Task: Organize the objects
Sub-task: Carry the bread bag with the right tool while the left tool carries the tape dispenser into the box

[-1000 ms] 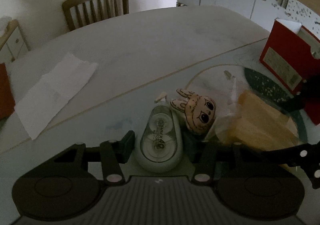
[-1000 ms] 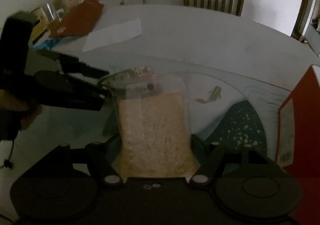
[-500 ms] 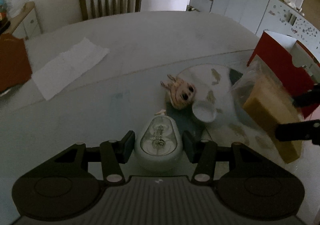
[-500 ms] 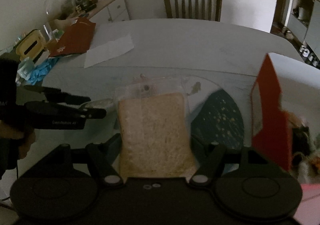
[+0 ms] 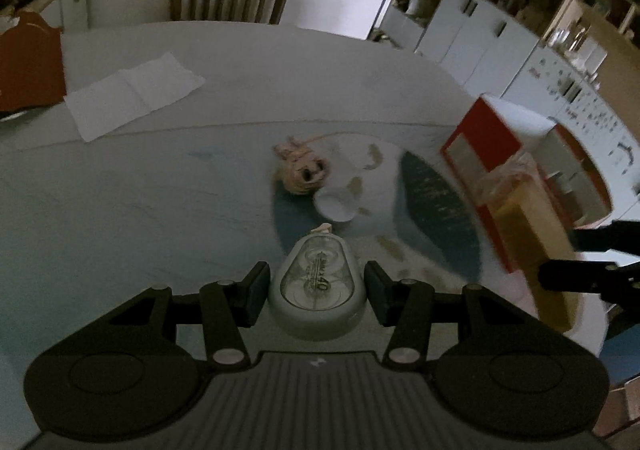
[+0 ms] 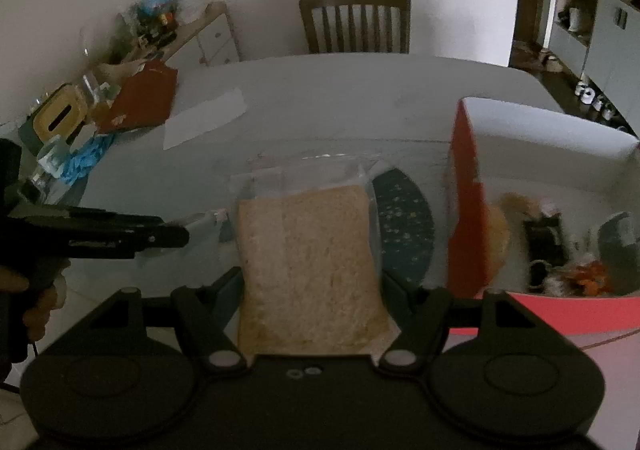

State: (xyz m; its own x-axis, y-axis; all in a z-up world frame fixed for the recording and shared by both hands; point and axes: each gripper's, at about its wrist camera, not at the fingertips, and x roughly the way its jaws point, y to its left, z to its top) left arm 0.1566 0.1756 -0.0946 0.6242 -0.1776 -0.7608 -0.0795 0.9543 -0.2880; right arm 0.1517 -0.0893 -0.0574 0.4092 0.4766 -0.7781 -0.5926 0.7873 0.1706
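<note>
Bread bag (image 6: 308, 262) — beside red box (image 6: 466, 209) rim.

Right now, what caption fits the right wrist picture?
Right gripper carries bagged bread toward a red box.

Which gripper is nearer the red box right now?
Right. The right gripper, holding the bagged bread, is just beside the red box. The left gripper, shut on the correction tape, is farther off, over the table.
</note>
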